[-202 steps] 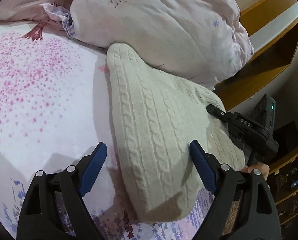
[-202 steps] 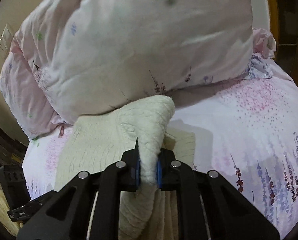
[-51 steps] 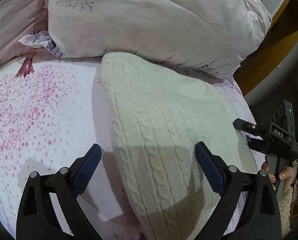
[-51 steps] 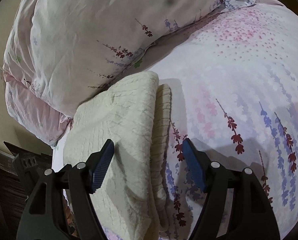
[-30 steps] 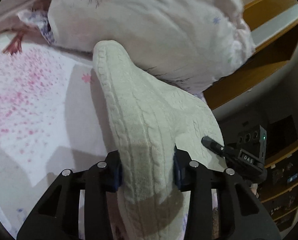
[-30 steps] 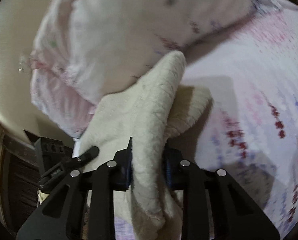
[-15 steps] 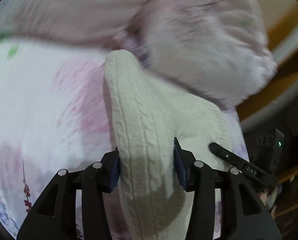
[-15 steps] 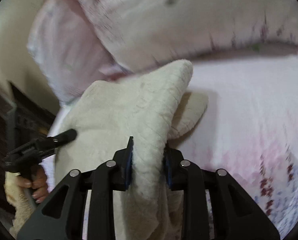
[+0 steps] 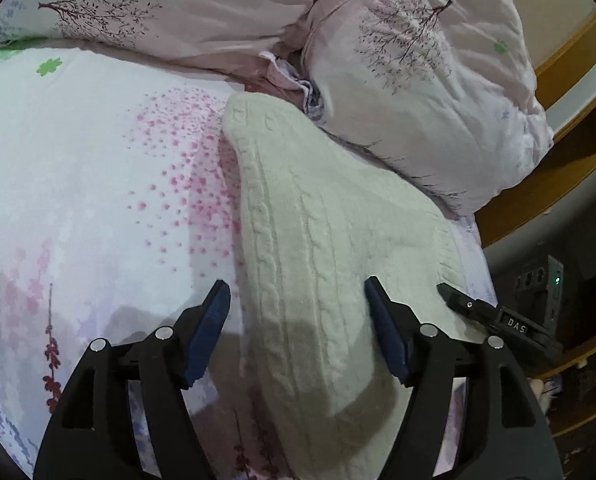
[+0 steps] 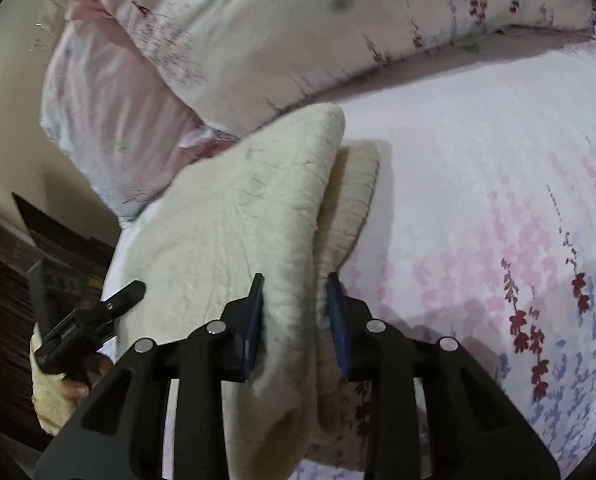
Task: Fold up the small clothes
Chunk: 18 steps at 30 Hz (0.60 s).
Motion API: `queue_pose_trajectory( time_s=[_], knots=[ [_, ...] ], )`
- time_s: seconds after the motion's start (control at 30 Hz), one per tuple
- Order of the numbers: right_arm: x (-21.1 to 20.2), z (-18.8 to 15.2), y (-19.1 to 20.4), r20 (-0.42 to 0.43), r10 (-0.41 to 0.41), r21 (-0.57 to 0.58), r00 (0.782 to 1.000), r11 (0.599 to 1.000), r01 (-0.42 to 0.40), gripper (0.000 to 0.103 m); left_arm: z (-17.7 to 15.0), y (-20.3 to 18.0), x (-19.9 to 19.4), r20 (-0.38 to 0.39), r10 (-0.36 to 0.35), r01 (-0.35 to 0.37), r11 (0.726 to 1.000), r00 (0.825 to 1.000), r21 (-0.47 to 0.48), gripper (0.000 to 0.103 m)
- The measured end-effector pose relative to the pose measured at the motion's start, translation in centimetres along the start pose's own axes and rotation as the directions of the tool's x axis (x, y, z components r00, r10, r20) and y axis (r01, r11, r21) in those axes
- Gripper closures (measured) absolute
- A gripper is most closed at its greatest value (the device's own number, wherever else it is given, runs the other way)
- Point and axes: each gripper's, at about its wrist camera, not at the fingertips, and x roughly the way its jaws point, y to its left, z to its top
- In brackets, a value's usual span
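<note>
A cream cable-knit sweater (image 9: 318, 248), folded into a thick stack, lies on the floral bedsheet (image 9: 78, 184) against the pillows. My left gripper (image 9: 298, 324) is open, its blue pads standing apart on either side of the sweater's near edge. In the right wrist view the sweater (image 10: 258, 208) shows its layered edge. My right gripper (image 10: 296, 320) straddles that edge with both pads against the knit, the jaws partly spread around the bunched layers.
Two pink floral pillows (image 9: 418, 72) lie behind the sweater. A wooden bed frame (image 9: 570, 152) and dark shelving stand at the right. The other gripper's tip (image 9: 494, 316) shows beside the sweater. White sheet (image 10: 478, 200) spreads on the right.
Both grippers carried the folded sweater across the bed toward the pillows. My left gripper has since opened and let the sweater go. My right gripper's jaws have spread wider around the edge.
</note>
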Motion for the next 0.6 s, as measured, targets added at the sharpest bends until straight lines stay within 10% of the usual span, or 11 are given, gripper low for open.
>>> queue_pose_trajectory(
  time_s=[0.3, 0.6],
  knots=[
    [-6.5, -3.3, 4.8, 0.226, -0.072, -0.273, 0.972, 0.953, 0.134, 0.063, -3.5, -2.6, -4.2, 0.068, 0.073, -0.082, 0.985, 0.995, 0.152, 0.031],
    [-2.9, -6.2, 6.7, 0.097, -0.239, -0.451, 0.966, 0.855, 0.257, 0.089, -5.2, -4.3, -3.1, 0.095, 0.27, -0.286, 0.916, 0.958, 0.281, 0.029]
  ],
)
